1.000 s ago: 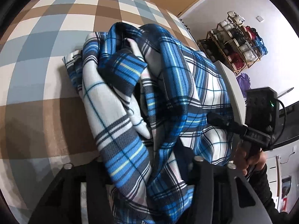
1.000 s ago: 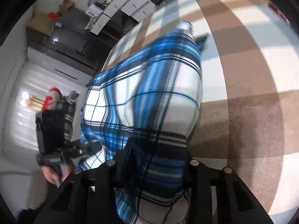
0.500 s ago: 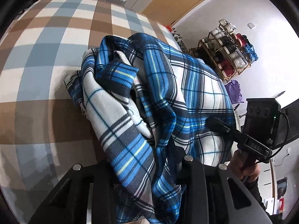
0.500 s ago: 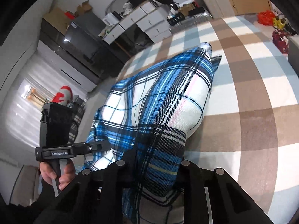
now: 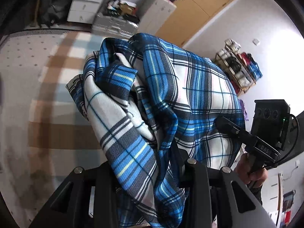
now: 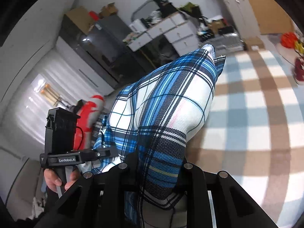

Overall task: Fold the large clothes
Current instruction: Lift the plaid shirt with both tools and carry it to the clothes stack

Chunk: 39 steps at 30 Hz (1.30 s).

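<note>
- Left tongs (image 5: 150, 172) pinch a bunched edge of the shirt (image 5: 171, 98); right tongs (image 6: 153, 172) clamp another edge.
- Shirt hangs lifted above the bed (image 6: 256, 114): soft, light, floppy; best gripped at seams or corners.

Both grippers clamped, held side by side

The left gripper (image 5: 150, 171) and right gripper (image 6: 153, 171) each have jaws closed on bunched plaid cloth (image 5: 171, 98); bare hands grip both handles, the right hand (image 5: 250, 171) and the left hand (image 6: 57, 178).
</note>
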Each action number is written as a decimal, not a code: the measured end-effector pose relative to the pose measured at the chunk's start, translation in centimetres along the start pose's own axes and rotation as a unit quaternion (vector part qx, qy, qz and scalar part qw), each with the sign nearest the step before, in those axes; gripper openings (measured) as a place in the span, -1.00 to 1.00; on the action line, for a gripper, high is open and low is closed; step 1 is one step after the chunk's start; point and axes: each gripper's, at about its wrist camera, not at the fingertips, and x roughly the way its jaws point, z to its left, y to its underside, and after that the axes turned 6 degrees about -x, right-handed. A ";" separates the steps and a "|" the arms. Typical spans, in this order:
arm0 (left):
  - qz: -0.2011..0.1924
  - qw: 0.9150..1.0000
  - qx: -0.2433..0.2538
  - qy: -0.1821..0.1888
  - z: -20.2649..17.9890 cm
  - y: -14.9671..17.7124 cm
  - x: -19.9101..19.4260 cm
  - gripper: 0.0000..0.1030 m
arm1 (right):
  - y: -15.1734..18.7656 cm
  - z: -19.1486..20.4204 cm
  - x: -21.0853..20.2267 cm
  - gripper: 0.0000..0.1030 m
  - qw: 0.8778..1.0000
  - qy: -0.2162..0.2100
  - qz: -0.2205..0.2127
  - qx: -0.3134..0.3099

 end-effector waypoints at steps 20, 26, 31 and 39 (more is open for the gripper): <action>-0.119 0.981 -0.120 -0.096 12.9 -6.2 -19.9 -0.48 | -13.7 23.7 18.3 -0.56 0.987 -0.155 0.048 0.011; -0.131 0.969 -0.171 -0.121 19.3 -6.5 -21.0 -0.48 | -12.1 27.4 28.4 -0.56 0.976 -0.187 0.105 0.048; -0.103 0.969 -0.194 -0.115 26.6 -6.0 -18.4 -0.48 | -7.9 26.9 36.2 -0.56 0.964 -0.185 0.167 0.093; -0.100 0.970 -0.191 -0.112 30.7 -3.1 -14.7 0.29 | -6.3 25.5 37.1 -0.02 0.965 -0.174 0.191 0.047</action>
